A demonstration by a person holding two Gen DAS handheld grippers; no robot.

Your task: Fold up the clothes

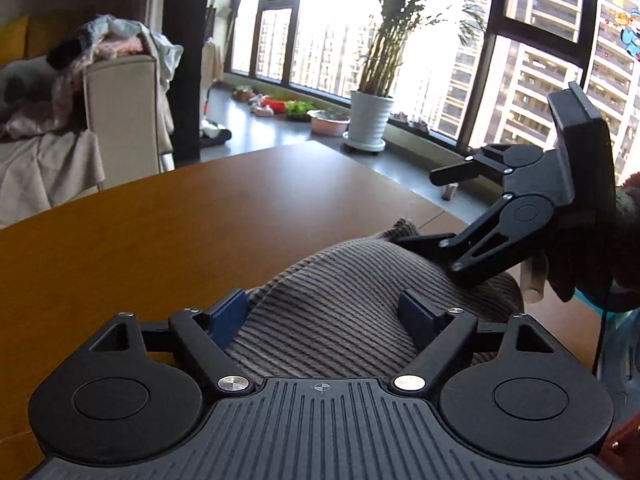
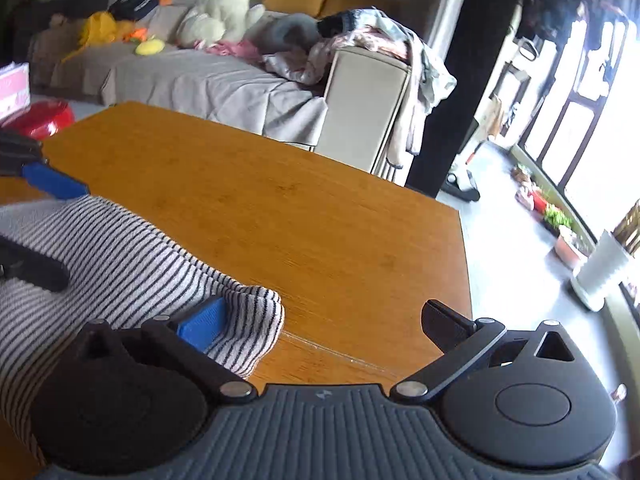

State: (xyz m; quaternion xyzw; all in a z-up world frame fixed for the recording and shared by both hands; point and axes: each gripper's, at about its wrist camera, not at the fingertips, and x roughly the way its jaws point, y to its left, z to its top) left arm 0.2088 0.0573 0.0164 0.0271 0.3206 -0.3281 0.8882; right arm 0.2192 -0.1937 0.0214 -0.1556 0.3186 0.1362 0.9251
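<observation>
A grey-and-black striped garment [image 1: 340, 292] lies bunched on the wooden table [image 1: 160, 220]. My left gripper [image 1: 322, 314] hovers low over the near part of the garment, open, its blue pads [image 1: 228, 314] standing wide on either side of a hump of cloth. My right gripper [image 1: 436, 208] comes in from the right, open, its lower finger resting on the cloth's far edge. In the right wrist view the right gripper [image 2: 324, 320] is spread wide. One blue pad [image 2: 204, 322] lies on the garment's [image 2: 120, 248] folded corner; the other finger is over bare table [image 2: 300, 220]. The left gripper [image 2: 44, 224] shows at the left edge.
The table's far edge and right corner [image 2: 460, 216] drop to a grey floor. Behind stand a sofa [image 2: 200, 80] with plush toys and a heap of clothes [image 2: 380, 36] on its arm. A potted plant [image 1: 370, 120] and bowls sit by the windows.
</observation>
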